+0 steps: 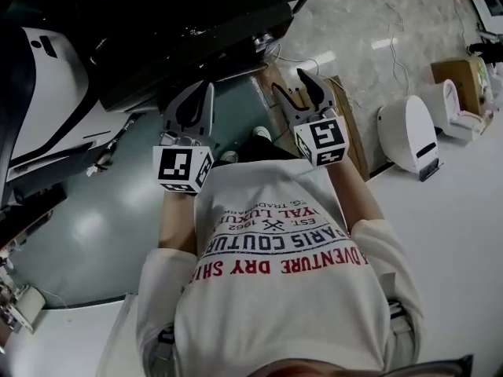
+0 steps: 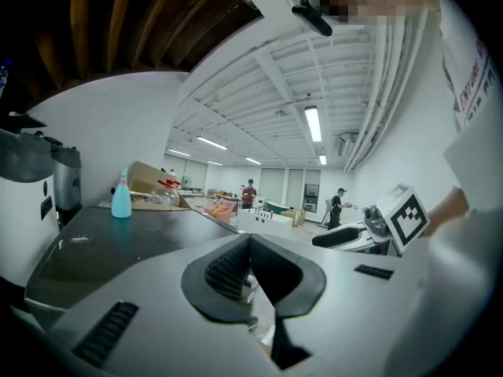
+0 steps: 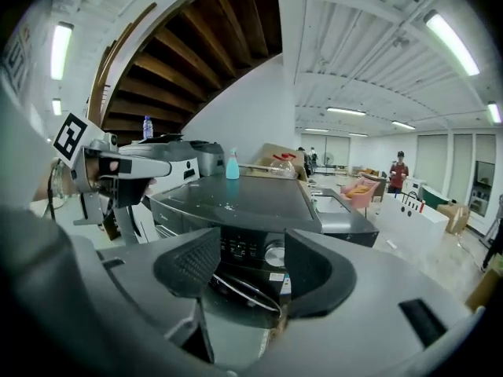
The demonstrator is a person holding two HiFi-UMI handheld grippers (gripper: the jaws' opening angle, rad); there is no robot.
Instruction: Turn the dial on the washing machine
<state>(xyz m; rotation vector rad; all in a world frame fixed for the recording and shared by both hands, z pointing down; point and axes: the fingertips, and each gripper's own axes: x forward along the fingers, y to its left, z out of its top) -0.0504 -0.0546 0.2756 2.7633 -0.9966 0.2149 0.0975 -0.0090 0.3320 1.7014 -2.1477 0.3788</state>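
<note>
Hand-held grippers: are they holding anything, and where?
Nothing is held. The right hand-held gripper is open, away from the washing machine; the left hand-held gripper grips nothing either.

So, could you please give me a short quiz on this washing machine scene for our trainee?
1. True or false: the right gripper is shut on the dial.
2. What stands on the washing machine? A a blue bottle, B a plate, C a mug.
3. Which gripper view shows the dial?
Key: 1 false, its jaws stand open, short of the dial; 2 A; 3 the right gripper view.
</note>
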